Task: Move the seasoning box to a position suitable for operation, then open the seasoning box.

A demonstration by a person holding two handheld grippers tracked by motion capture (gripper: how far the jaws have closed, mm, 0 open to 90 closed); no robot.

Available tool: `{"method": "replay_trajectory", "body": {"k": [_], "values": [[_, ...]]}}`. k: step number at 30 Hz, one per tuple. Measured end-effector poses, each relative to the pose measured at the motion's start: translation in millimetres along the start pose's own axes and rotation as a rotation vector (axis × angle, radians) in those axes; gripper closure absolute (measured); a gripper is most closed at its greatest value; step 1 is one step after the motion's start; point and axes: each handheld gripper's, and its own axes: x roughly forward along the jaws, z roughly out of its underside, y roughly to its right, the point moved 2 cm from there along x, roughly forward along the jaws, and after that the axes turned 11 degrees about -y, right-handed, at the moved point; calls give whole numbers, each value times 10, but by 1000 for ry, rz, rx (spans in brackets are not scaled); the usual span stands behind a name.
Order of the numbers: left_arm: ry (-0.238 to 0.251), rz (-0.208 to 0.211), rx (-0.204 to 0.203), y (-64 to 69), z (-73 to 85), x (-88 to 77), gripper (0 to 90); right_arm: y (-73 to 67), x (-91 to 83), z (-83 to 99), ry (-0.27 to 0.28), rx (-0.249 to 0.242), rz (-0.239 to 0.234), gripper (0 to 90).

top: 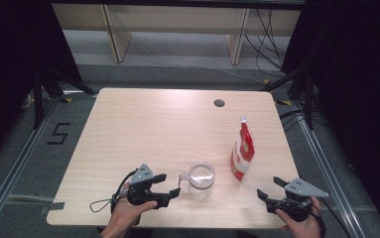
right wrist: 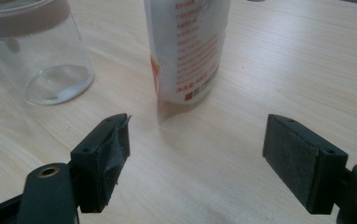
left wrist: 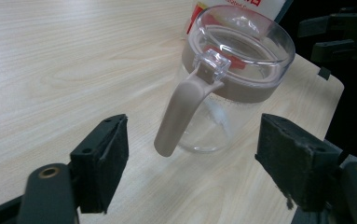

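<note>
**Watch the jug handle before you squeeze**

The biggest worry is the jug tipping or sliding. It looks light and see-through, and it stands near the table's front edge. If your left gripper bumps the handle instead of closing around it, I think the jug can spin or scoot away from you.

Next worry: the red and white pouch. It stands tall and thin, just right of the jug and a bit farther back. A sliding jug may knock it over.

Your left gripper sits just left of the jug, wide open and holding nothing. The handle hangs between the jaws, a little past the pads, not touching them. Your right gripper waits well to the right of the jug, in front of the pouch, open too and holding nothing.

The jug is clear with a brown band around its top, a clear lid and a tan curved handle. It looks empty.
</note>
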Motion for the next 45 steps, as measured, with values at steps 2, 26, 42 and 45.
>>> {"method": "replay_trajectory", "body": {"k": [2,26,42,45], "values": [[5,-2,17,6,-9,-23,293,15,12,-13,1,-37,1,236],[113,-81,121,133,-301,-31,876,-134,39,-26,-12,-91,-38,330],[103,-71,124,147,-369,105,885,-257,125,-95,-8,-160,-76,375],[104,-57,130,161,-370,130,883,-258,126,-95,-8,-157,-77,373]]}}
